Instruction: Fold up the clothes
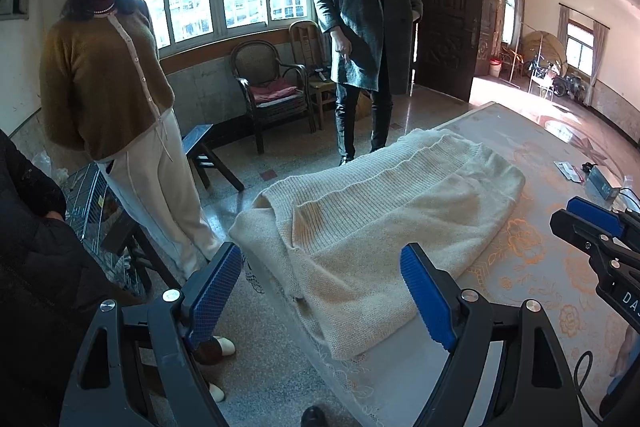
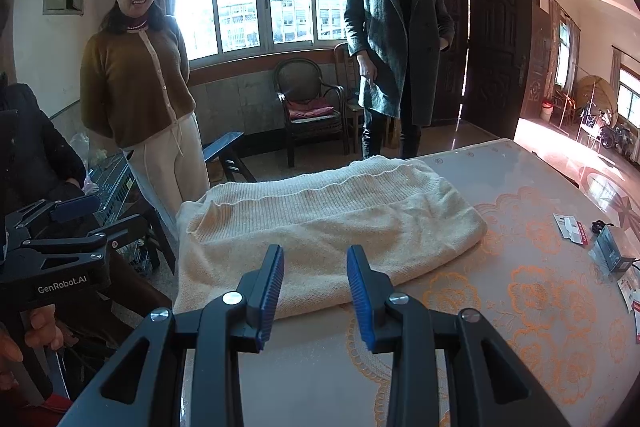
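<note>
A cream knitted sweater (image 1: 380, 227) lies folded on the table, its ribbed hem along the far side; it also shows in the right wrist view (image 2: 320, 223). Its left part hangs past the table's left edge. My left gripper (image 1: 320, 259) is open wide and empty, held above the sweater's near left corner. My right gripper (image 2: 316, 259) is open and empty, just in front of the sweater's near edge; it also shows at the right in the left wrist view (image 1: 592, 227). The left gripper appears at the left of the right wrist view (image 2: 72, 219).
The table (image 2: 520, 307) has a cloth with an orange flower pattern. Papers (image 2: 570, 227) and a small dark box (image 2: 612, 253) lie at its right. A woman (image 2: 140, 87) and a man (image 2: 396, 39) stand beyond the table. Chairs (image 2: 308, 111) and a bench (image 2: 224, 151) stand behind.
</note>
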A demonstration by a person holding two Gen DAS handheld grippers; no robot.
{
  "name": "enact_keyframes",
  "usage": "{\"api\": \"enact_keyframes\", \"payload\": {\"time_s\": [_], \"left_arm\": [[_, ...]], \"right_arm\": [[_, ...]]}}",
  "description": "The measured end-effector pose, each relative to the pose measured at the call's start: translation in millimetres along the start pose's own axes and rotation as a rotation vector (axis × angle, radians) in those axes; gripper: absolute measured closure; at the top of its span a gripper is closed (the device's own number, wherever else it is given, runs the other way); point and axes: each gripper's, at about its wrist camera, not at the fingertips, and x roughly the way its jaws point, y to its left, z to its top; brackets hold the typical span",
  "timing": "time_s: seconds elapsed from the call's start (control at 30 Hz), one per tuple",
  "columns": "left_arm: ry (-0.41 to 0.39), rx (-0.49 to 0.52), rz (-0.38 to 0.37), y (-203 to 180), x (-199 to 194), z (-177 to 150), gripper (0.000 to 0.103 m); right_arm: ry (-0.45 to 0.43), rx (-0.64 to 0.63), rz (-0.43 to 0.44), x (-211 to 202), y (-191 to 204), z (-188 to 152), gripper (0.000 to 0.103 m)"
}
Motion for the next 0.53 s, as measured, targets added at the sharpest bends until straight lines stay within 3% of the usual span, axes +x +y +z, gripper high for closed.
{"api": "enact_keyframes", "payload": {"time_s": [0.33, 0.53], "left_arm": [[0.016, -0.038, -0.038, 5.7, -0.2, 0.7, 0.02], [-0.045, -0.007, 0.012, 3.0, -9.0, -1.7, 0.02]], "right_arm": [[-0.006, -0.018, 0.005, -1.3, 6.5, -0.1, 0.071], [-0.005, -0.015, 0.009, -0.4, 7.4, -1.7, 0.071]]}}
